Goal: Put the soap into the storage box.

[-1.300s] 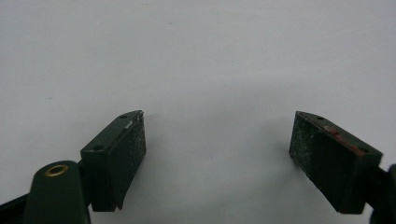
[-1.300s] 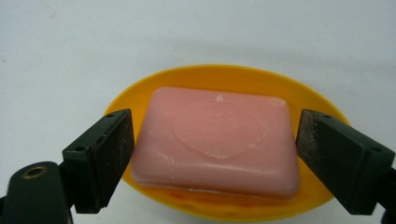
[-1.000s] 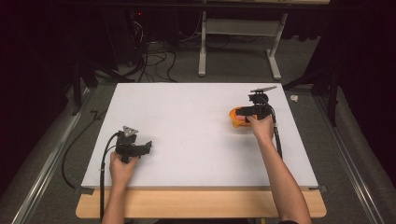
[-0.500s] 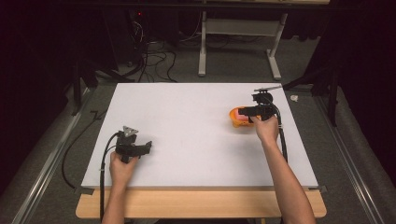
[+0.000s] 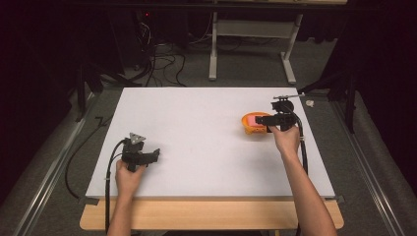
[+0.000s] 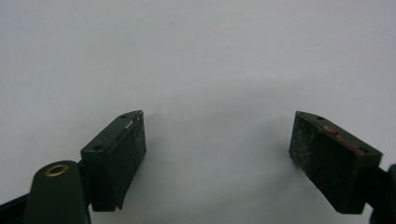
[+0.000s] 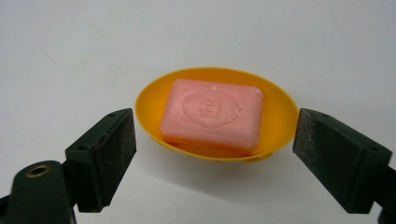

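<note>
A pink bar of soap (image 7: 212, 114) lies in a yellow oval dish (image 7: 280, 116) on the white table. From above, the dish (image 5: 250, 129) sits at the right side with the soap (image 5: 250, 120) inside. My right gripper (image 7: 215, 154) is open, its jaws standing wide on either side of the dish's near rim without touching it; in the high view this right gripper (image 5: 263, 120) hovers over the dish. Near the front left of the table my left gripper (image 5: 155, 155) is open, and in its own view the left gripper (image 6: 217, 144) has only bare table between the jaws.
The white tabletop (image 5: 196, 128) rests on a wooden board (image 5: 206, 216). Black cables (image 5: 110, 167) trail from each gripper off the table edges. Behind the table stand a white frame's legs (image 5: 212, 54) and loose cables on the grey floor.
My right gripper has slid slightly right and back beside the dish. The left gripper has stayed still.
</note>
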Available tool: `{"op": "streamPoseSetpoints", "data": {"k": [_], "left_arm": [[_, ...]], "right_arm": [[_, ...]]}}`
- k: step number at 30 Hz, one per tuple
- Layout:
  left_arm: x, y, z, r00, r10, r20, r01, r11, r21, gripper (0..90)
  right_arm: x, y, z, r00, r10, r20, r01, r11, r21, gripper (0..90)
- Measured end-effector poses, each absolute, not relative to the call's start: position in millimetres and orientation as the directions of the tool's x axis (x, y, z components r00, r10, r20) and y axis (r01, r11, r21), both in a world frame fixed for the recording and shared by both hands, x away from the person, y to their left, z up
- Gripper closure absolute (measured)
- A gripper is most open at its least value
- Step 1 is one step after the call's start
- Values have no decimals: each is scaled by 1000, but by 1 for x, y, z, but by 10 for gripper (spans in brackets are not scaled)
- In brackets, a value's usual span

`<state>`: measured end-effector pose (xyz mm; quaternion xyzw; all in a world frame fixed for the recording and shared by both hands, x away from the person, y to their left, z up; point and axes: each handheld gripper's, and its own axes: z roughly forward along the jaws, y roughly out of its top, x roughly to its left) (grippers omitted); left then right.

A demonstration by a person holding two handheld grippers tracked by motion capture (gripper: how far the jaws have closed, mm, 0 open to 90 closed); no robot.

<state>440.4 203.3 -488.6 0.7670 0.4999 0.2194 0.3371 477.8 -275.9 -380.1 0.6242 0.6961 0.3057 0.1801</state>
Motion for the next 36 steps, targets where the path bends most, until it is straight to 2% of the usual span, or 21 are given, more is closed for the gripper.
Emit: {"op": "streamPoseSetpoints", "data": {"k": [36], "left_arm": [[440, 203, -489, 404, 915, -1, 620, -273, 736, 190]], "right_arm": [[429, -299, -382, -186, 974, 132, 706, 39, 707, 149]]}}
